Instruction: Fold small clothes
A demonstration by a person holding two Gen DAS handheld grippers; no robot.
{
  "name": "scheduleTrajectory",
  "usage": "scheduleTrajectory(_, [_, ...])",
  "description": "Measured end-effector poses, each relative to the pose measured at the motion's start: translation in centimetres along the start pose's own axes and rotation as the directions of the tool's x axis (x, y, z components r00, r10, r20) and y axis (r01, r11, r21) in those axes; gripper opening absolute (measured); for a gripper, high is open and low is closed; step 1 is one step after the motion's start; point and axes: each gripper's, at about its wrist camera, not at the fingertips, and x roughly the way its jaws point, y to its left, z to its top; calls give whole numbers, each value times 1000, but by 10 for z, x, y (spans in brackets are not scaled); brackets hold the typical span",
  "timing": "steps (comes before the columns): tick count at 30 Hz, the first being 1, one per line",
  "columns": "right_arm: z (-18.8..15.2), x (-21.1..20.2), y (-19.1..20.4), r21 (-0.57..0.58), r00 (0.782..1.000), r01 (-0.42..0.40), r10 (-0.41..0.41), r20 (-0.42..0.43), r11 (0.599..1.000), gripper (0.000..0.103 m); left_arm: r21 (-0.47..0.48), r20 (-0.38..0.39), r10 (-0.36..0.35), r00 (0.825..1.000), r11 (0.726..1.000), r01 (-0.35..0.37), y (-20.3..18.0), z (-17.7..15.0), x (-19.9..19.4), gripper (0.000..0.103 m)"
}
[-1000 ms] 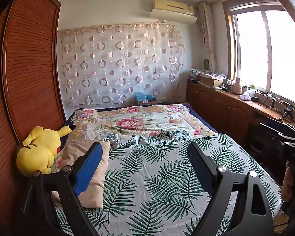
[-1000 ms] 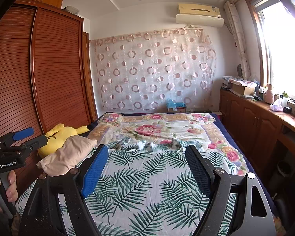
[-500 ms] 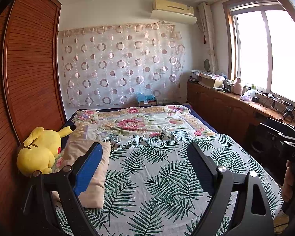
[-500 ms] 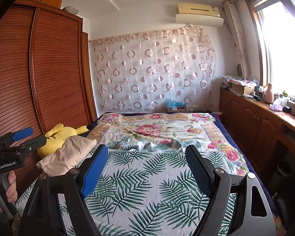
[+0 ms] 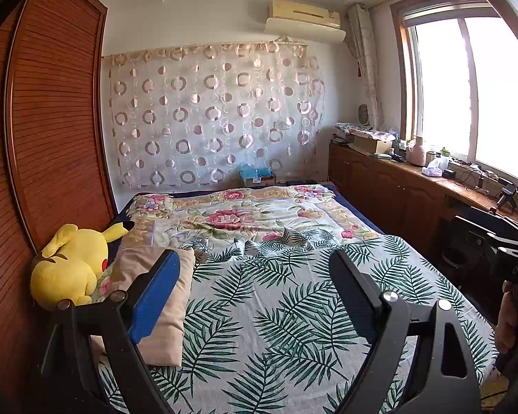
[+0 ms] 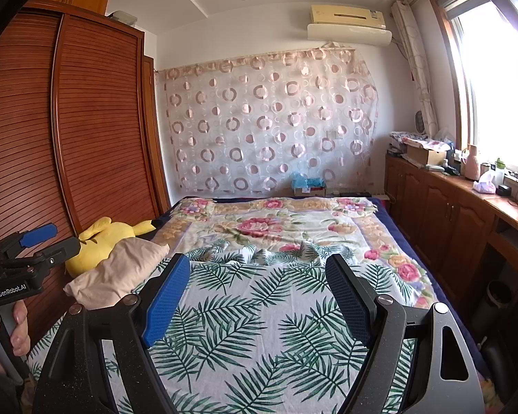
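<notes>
palm-print sheet (image 5: pixel 276 310) running lengthwise toward curtain (image 5: pixel 210 114), left tool (image 5: pixel 255 296) and right tool (image 6: pixel 259 293) released

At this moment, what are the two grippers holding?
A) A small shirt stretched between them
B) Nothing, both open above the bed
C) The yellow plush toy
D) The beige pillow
B: the left gripper and right gripper both stand wide open with only the leaf-print bedspread visible between their fingers.

Crumpled leaf-print cloth (image 5: pixel 248 243), bunched mid-bed between palm-leaf sheet (image 5: pixel 276 310) and floral blanket (image 5: pixel 231 215); garment or not unclear.
</notes>
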Motion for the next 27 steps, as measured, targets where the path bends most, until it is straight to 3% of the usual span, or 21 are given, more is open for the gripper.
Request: scheduleTrajectory(27, [-1, -1, -2, 1, 1000, 0, 0, 0, 1000, 82, 1, 1, -1, 1000, 1000, 1, 0, -2, 1, 89])
